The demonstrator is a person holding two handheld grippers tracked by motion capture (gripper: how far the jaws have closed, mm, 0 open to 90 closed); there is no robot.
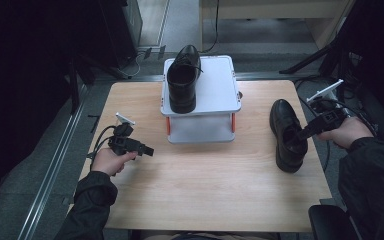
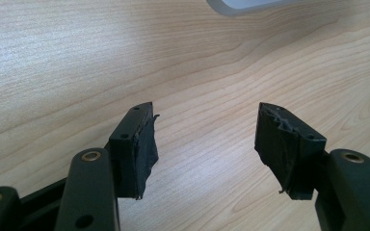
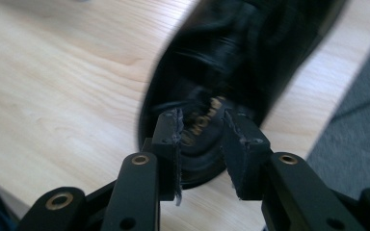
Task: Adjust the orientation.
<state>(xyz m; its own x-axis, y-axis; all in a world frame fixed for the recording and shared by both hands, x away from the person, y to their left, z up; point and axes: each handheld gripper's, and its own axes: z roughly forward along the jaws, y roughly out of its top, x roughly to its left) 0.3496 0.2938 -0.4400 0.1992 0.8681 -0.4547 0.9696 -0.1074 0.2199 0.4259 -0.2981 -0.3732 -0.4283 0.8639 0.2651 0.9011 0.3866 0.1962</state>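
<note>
Right gripper at the heel of the black dress shoe, right side of table.

Right gripper (image 1: 306,132) reaches into the black dress shoe (image 1: 286,135) near the wooden table's (image 1: 205,185) right edge; jaws pinch the heel collar, one inside, one outside. Left gripper (image 1: 147,150) hovers over bare tabletop, jaws spread, holding nothing. Second black shoe (image 1: 183,80) sits atop the white two-tier stand (image 1: 215,90), well apart from both.
</note>
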